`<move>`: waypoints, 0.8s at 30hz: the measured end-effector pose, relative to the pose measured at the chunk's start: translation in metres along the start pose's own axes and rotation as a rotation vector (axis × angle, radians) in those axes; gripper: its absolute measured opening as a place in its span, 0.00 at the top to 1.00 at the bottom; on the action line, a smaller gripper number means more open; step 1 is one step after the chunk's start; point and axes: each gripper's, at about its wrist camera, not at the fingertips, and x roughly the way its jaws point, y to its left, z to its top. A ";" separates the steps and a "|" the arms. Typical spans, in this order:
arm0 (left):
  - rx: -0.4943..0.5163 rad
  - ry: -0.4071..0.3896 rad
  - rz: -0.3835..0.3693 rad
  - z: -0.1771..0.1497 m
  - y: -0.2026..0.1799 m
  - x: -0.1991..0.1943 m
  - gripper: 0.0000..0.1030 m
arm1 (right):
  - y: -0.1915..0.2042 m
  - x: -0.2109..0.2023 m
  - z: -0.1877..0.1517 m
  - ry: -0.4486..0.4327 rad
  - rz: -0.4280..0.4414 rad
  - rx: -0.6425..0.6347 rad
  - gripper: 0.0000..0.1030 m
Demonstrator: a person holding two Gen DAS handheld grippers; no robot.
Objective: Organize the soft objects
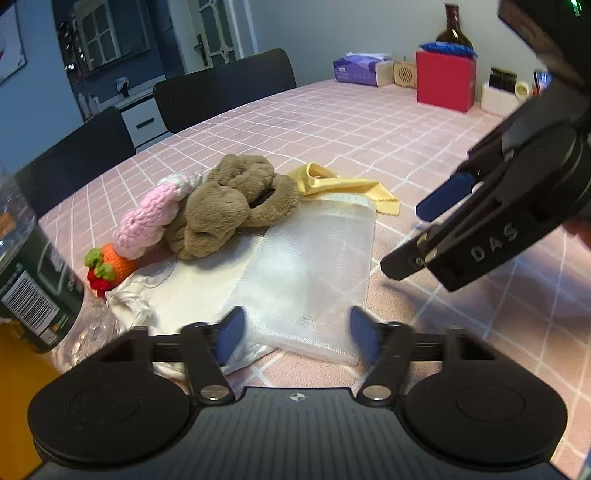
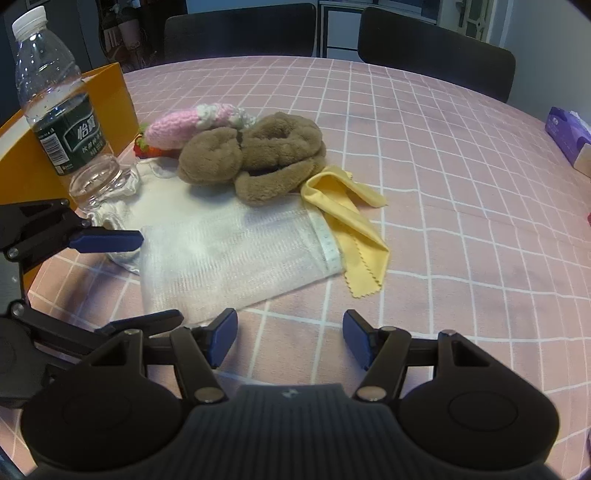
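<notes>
both the left gripper (image 1: 297, 338) and the right gripper (image 2: 290, 338) stand apart, holding nothing; better to pinch the white mesh pouch (image 2: 236, 251) only at its open hem.

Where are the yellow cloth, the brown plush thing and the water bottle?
yellow cloth (image 2: 356, 258), right wrist view, its lower flap.
brown plush thing (image 2: 210, 158), right wrist view, its rounded left lump.
water bottle (image 2: 72, 140), right wrist view, its green label.

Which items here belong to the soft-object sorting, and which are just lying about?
Job items:
- white mesh pouch
- brown plush scrunchie
- pink knitted toy
- yellow cloth with zigzag edge
- white crumpled fabric bag

Lying about:
- clear plastic water bottle
- orange box
- purple tissue pack
- red box
- dark glass bottle
</notes>
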 end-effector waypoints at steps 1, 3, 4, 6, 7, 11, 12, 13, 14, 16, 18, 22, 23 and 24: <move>-0.003 -0.011 0.002 0.000 -0.001 0.000 0.57 | -0.001 0.000 0.000 0.000 0.002 0.001 0.39; -0.021 -0.011 0.006 0.001 -0.001 0.001 0.77 | 0.000 -0.001 0.000 0.002 0.002 -0.003 0.39; -0.024 -0.012 0.006 0.001 -0.001 0.001 0.90 | 0.000 -0.001 0.000 0.004 0.000 -0.008 0.39; -0.035 -0.014 -0.008 0.002 -0.001 0.001 0.99 | 0.002 0.000 -0.001 0.008 -0.002 -0.017 0.39; -0.046 -0.012 -0.023 0.003 -0.001 0.000 1.00 | 0.002 0.000 -0.001 0.009 -0.002 -0.021 0.39; -0.099 0.009 -0.159 0.003 -0.007 -0.002 1.00 | 0.003 -0.003 0.000 0.006 0.000 -0.020 0.39; -0.095 0.008 -0.180 0.003 -0.012 -0.003 1.00 | 0.002 -0.004 0.000 0.005 0.003 -0.015 0.39; -0.089 0.009 -0.200 0.003 -0.018 -0.005 1.00 | 0.002 -0.005 0.001 0.007 0.004 -0.010 0.39; -0.090 0.009 -0.224 0.003 -0.022 -0.006 1.00 | 0.002 -0.006 0.001 0.010 0.003 -0.006 0.39; -0.106 0.003 -0.264 0.002 -0.027 -0.010 1.00 | 0.002 -0.007 -0.001 0.015 0.006 0.000 0.38; -0.111 -0.013 -0.239 0.002 -0.026 -0.017 1.00 | 0.002 -0.008 -0.002 0.011 0.012 0.007 0.35; -0.077 -0.047 -0.100 -0.001 -0.012 -0.033 0.90 | 0.006 -0.011 -0.003 -0.014 0.053 0.019 0.20; -0.061 -0.050 -0.063 -0.003 -0.007 -0.036 0.79 | 0.009 -0.010 -0.003 -0.022 0.063 0.009 0.19; -0.052 -0.049 -0.028 -0.005 -0.001 -0.037 0.72 | 0.013 -0.009 -0.003 -0.028 0.073 -0.006 0.16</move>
